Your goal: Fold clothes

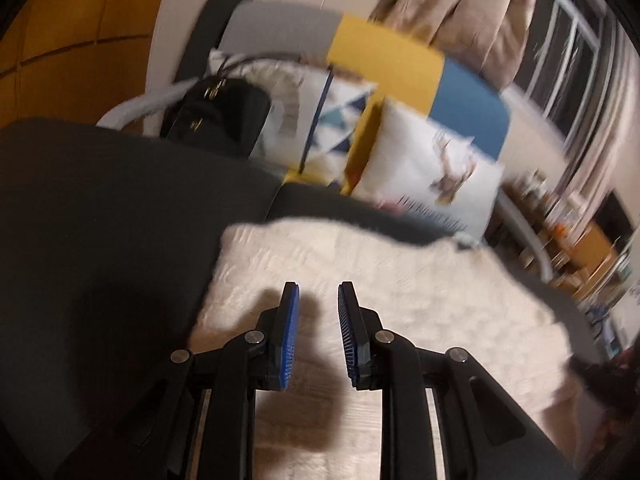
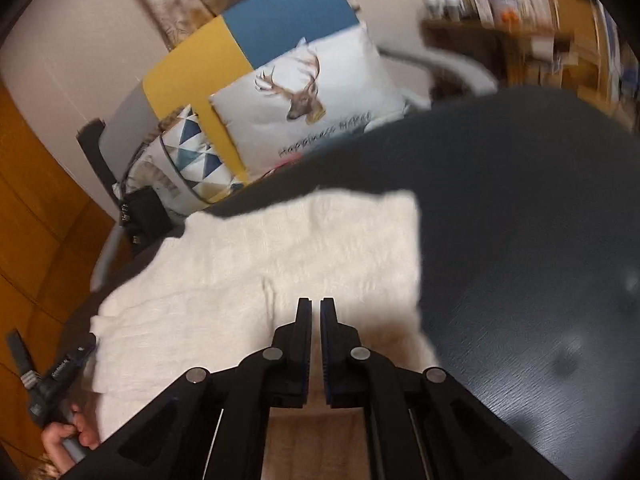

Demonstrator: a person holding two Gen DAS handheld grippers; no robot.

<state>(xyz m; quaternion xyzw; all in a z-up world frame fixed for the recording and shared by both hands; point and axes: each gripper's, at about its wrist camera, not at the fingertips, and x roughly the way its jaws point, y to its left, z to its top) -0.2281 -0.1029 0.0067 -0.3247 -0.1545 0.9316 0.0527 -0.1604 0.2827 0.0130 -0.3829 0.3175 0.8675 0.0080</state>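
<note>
We hold the left claw point(image 1: 318, 296) parted and the right claw point(image 2: 316, 310) clenched on nothing above the sweater point(image 2: 280, 264) lying just ahead (both empty), so a hasty pinch may bunch its knit.

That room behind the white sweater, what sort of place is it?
Probably a home living room or bedroom: a deer pillow on a colourful chair, curtains by a window, and cluttered shelves.
</note>
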